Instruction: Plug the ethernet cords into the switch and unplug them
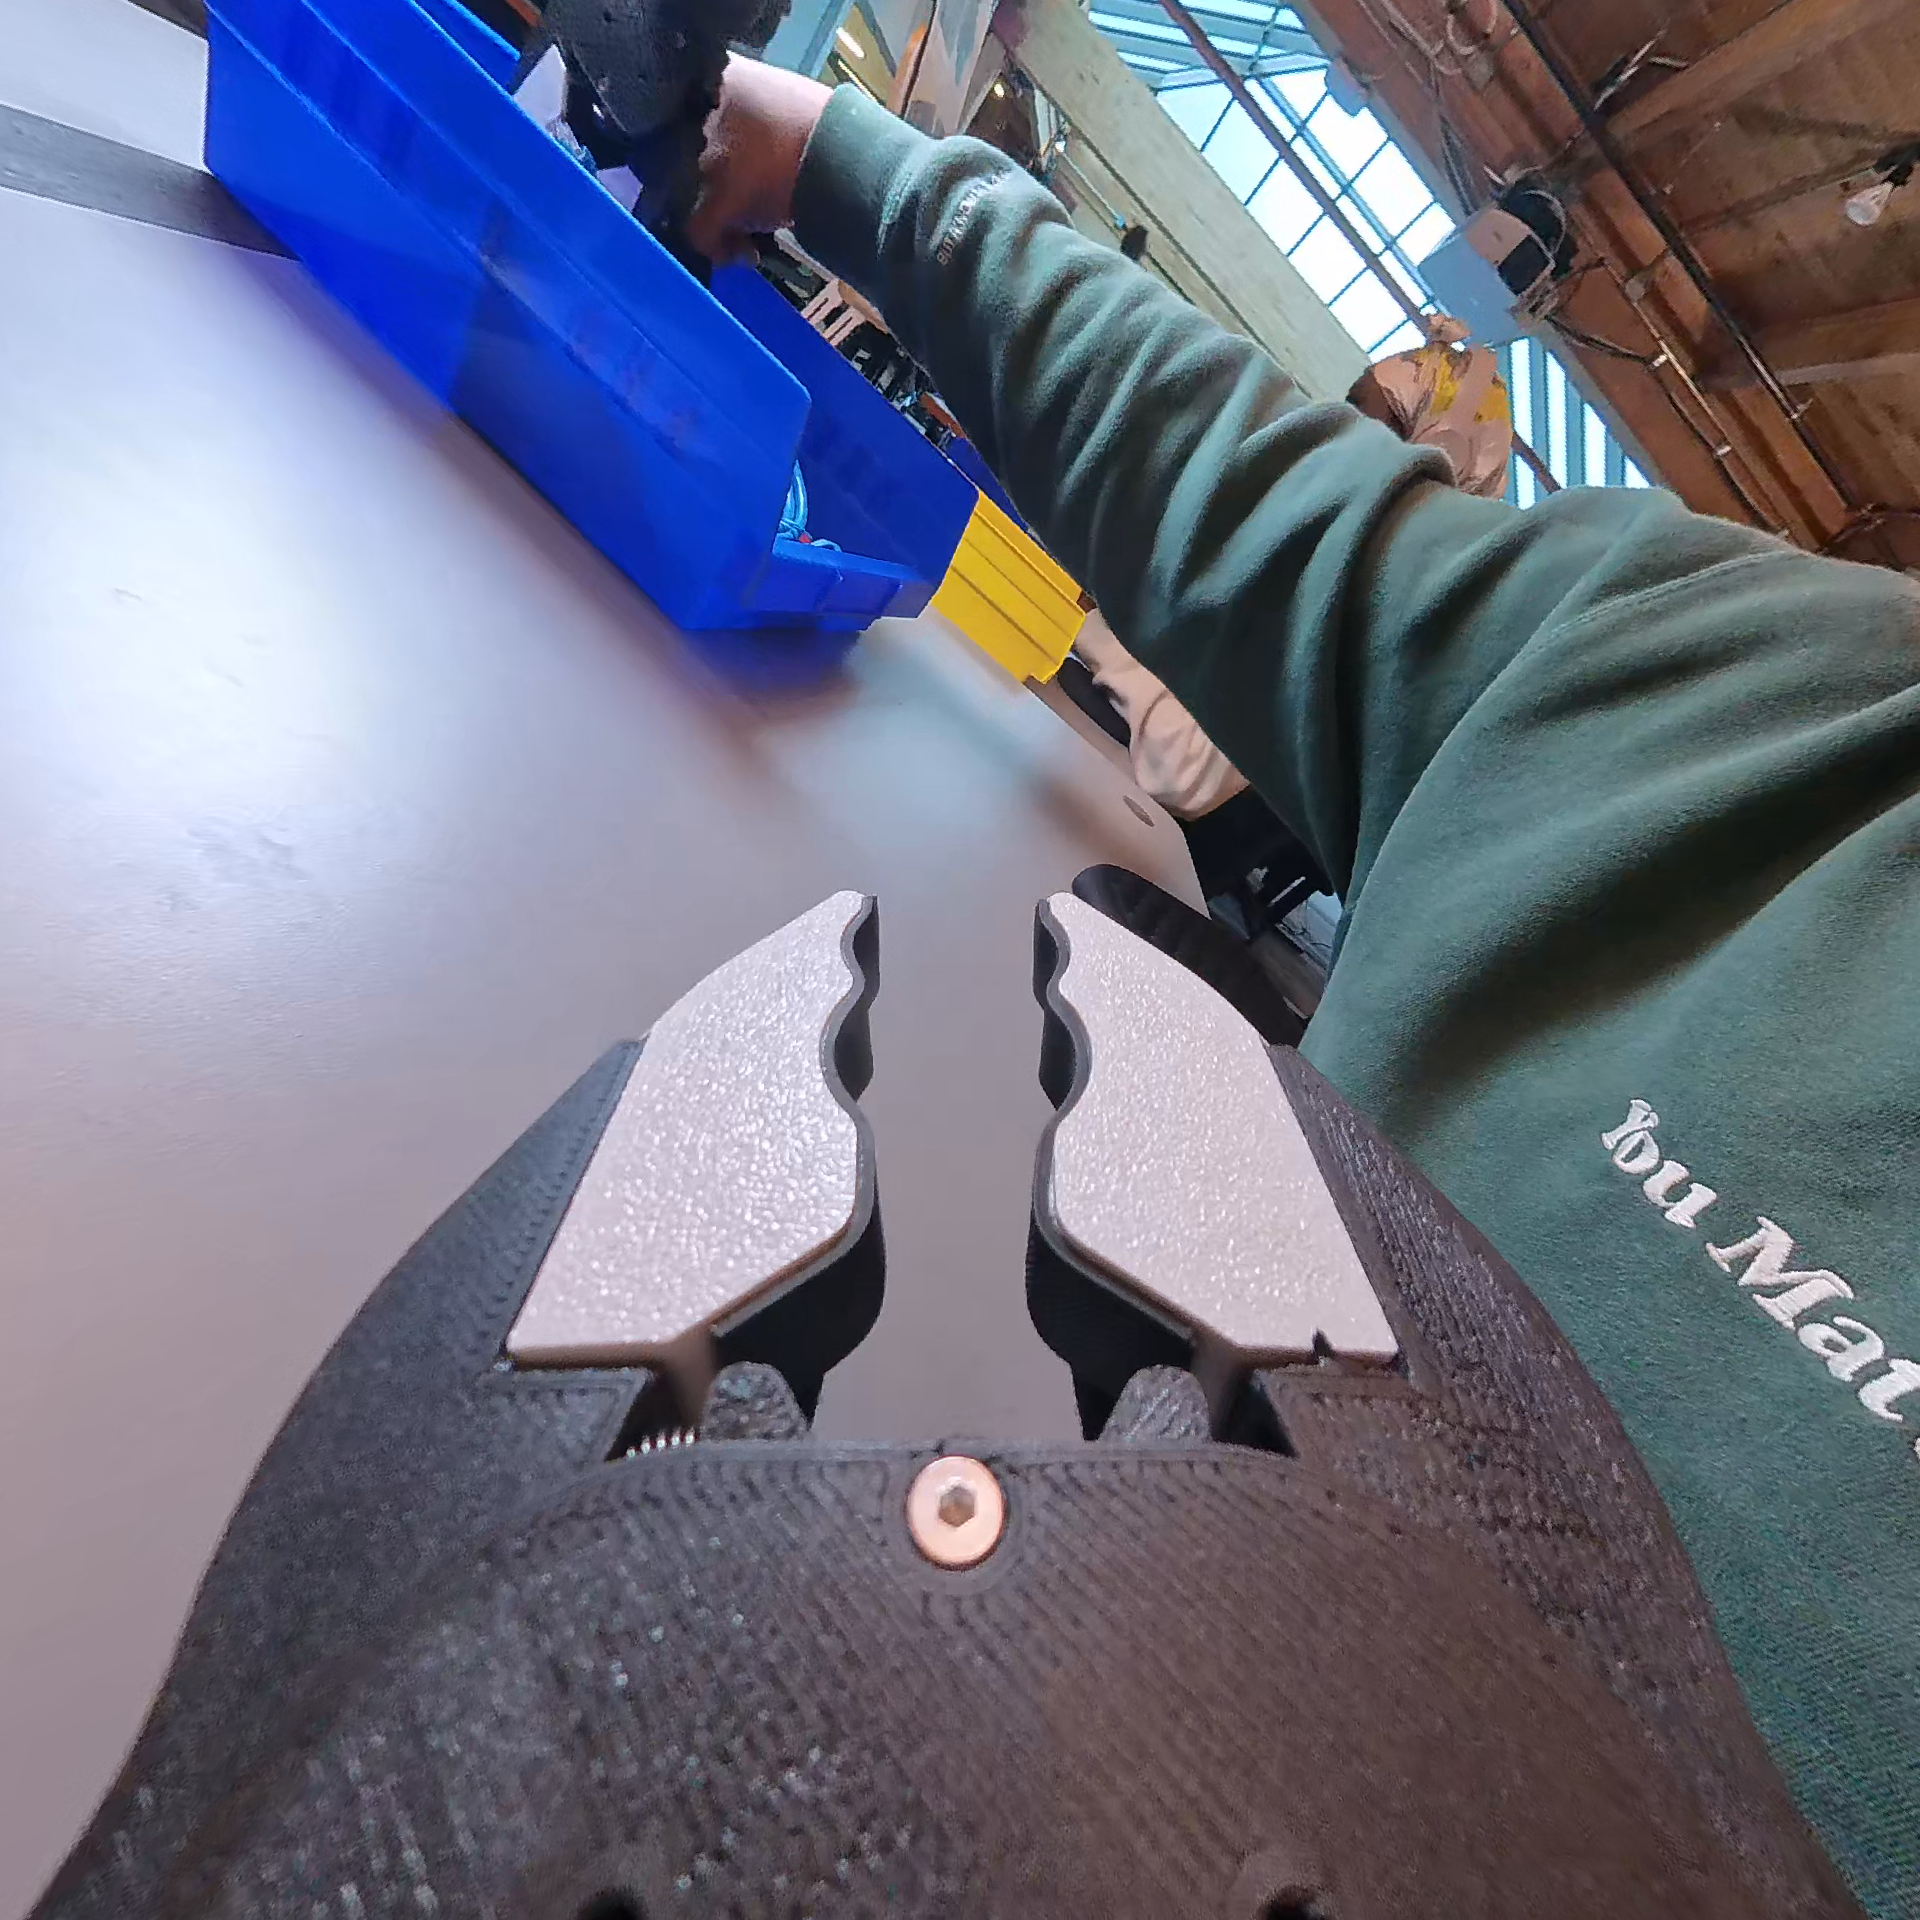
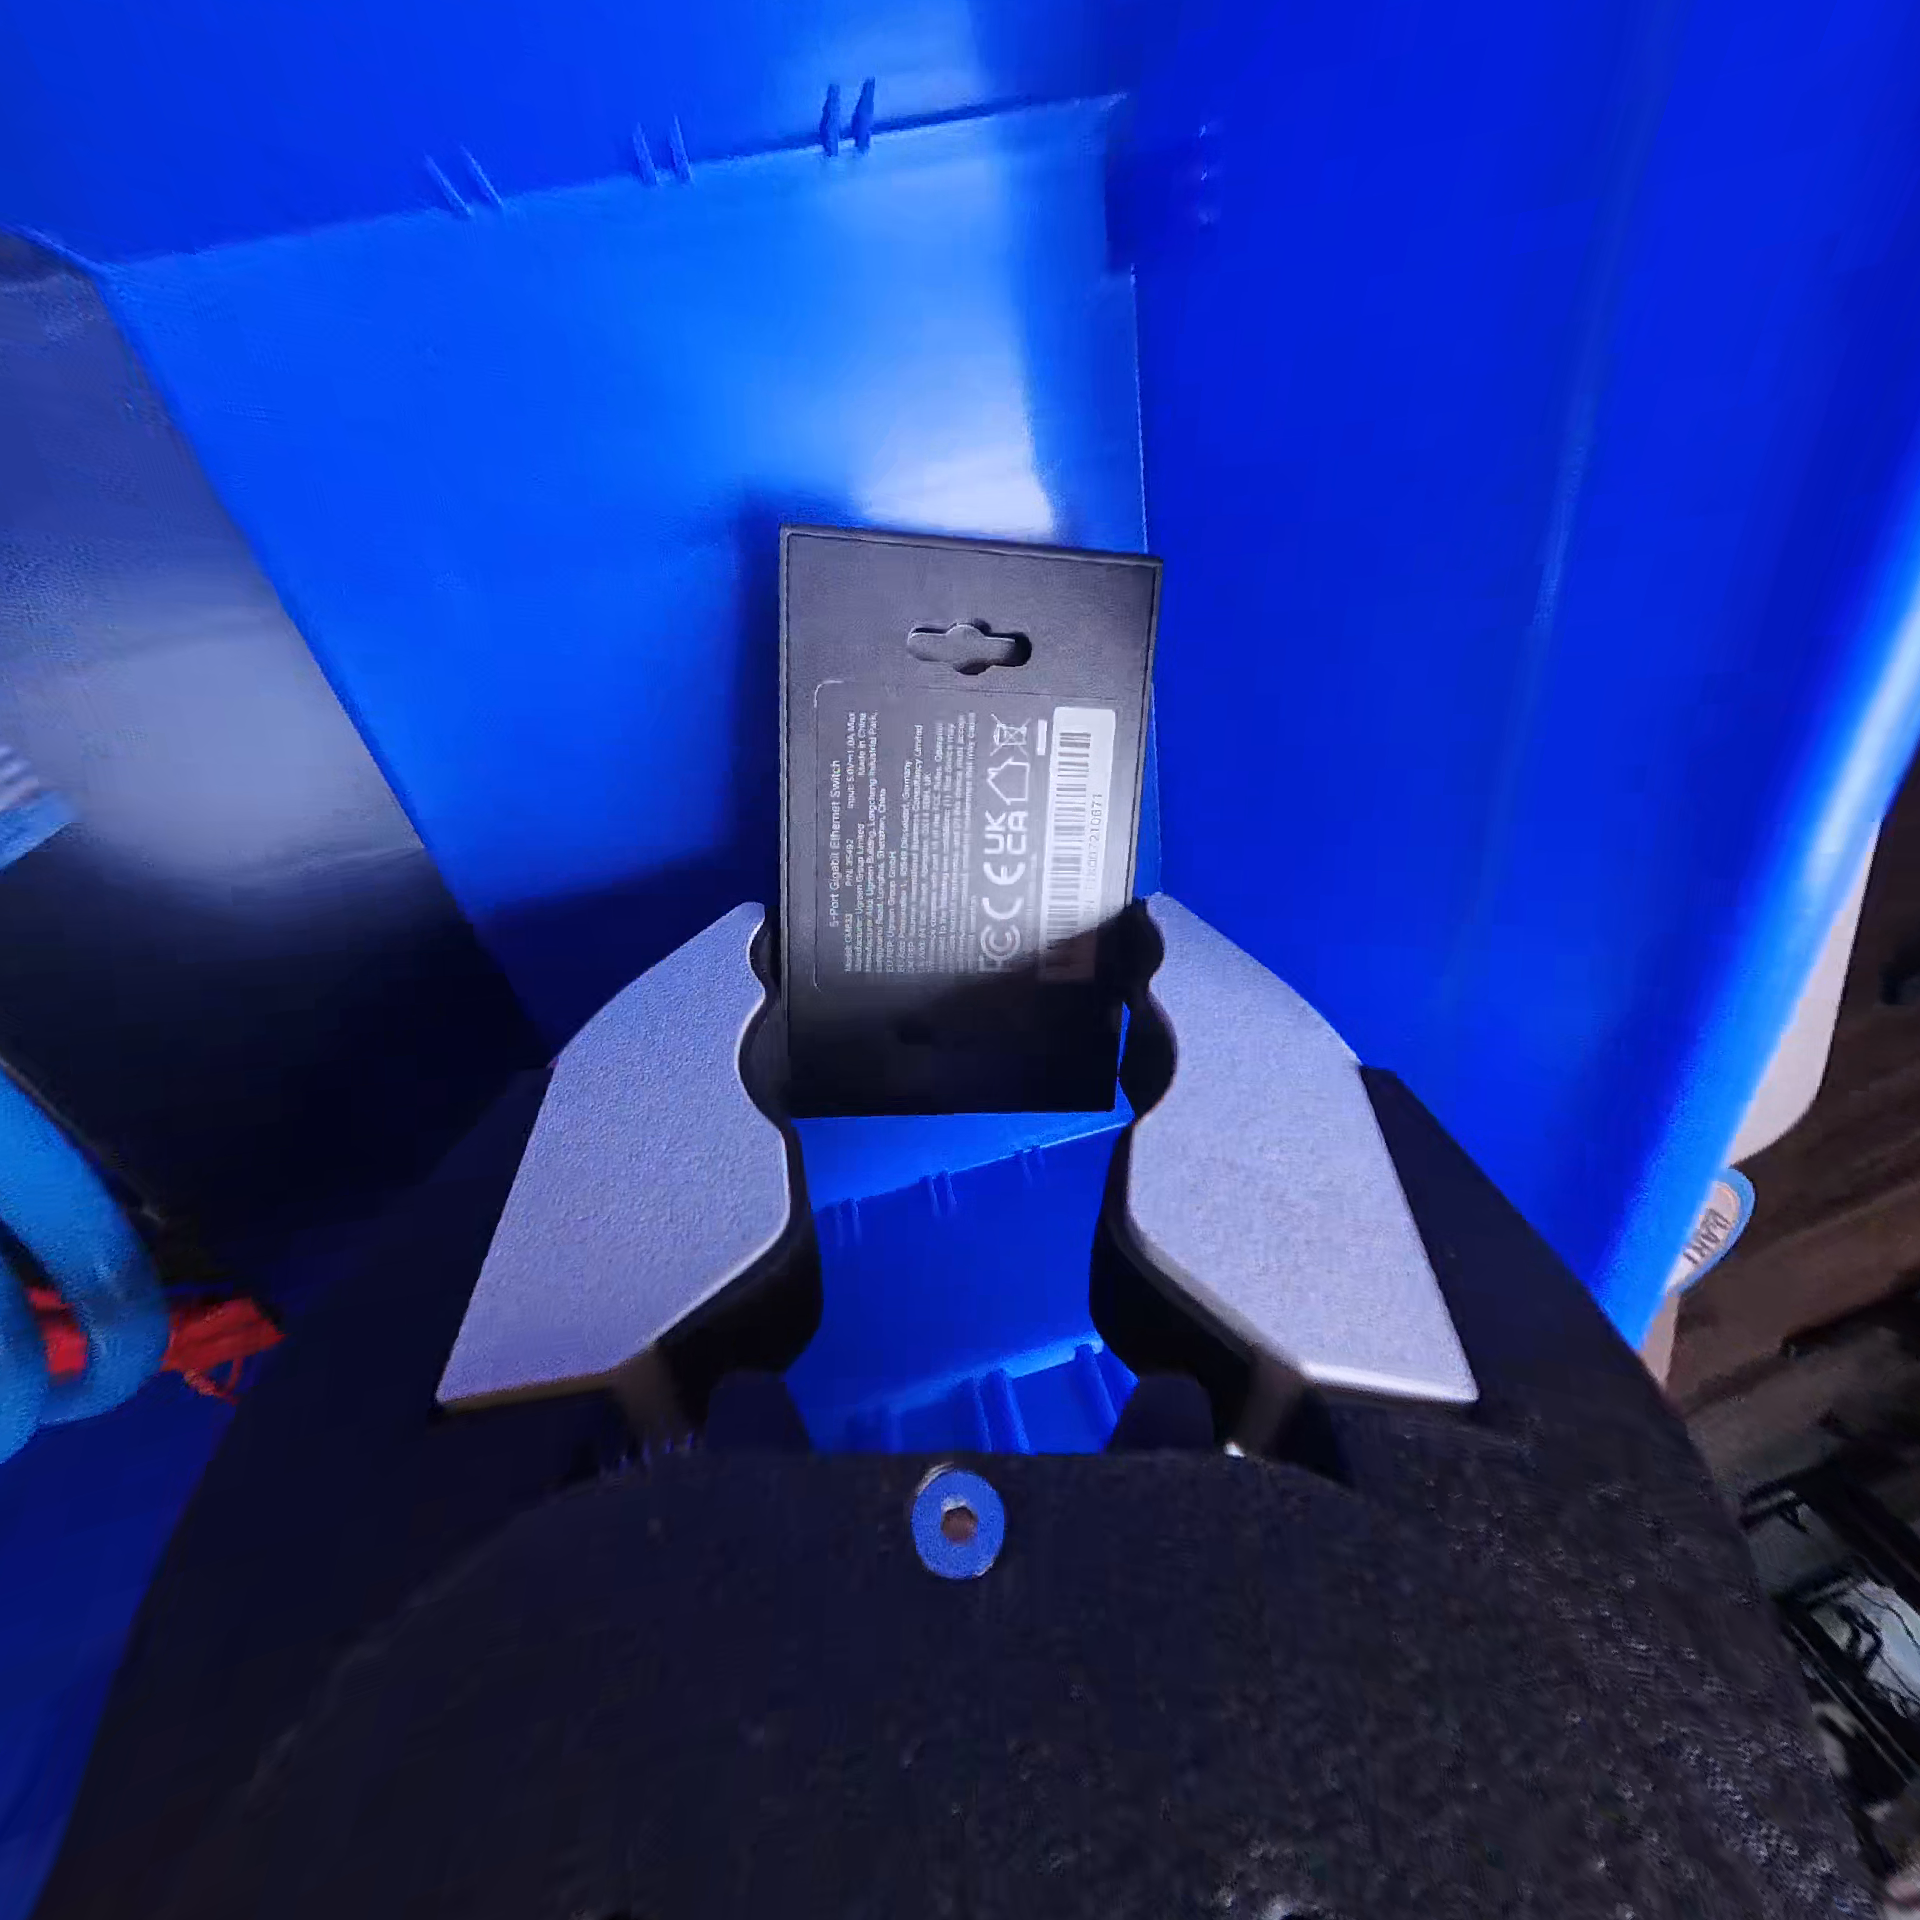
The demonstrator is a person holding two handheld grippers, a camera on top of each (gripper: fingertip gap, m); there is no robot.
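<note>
The black ethernet switch (image 2: 966,727) lies inside a blue bin (image 2: 1455,520), its labelled underside facing the right wrist view. My right gripper (image 2: 954,935) has its jaws closed on the switch's two long sides near its near end. A coiled blue ethernet cord (image 2: 73,1299) with a red tie (image 2: 213,1340) lies at the left edge of that view. My left gripper (image 1: 956,925) is open and empty, low over the grey table (image 1: 364,831), well short of the blue bin (image 1: 582,343). The switch's ports are hidden.
A yellow bin (image 1: 1008,603) stands just beyond the blue one. A person's green sleeve (image 1: 1299,499) reaches from the right across to the bin, where the right gripper's black body (image 1: 634,73) dips in. The table edge (image 1: 1143,821) runs close on the right. The left gripper's tips are roughly 50 cm from the right gripper's.
</note>
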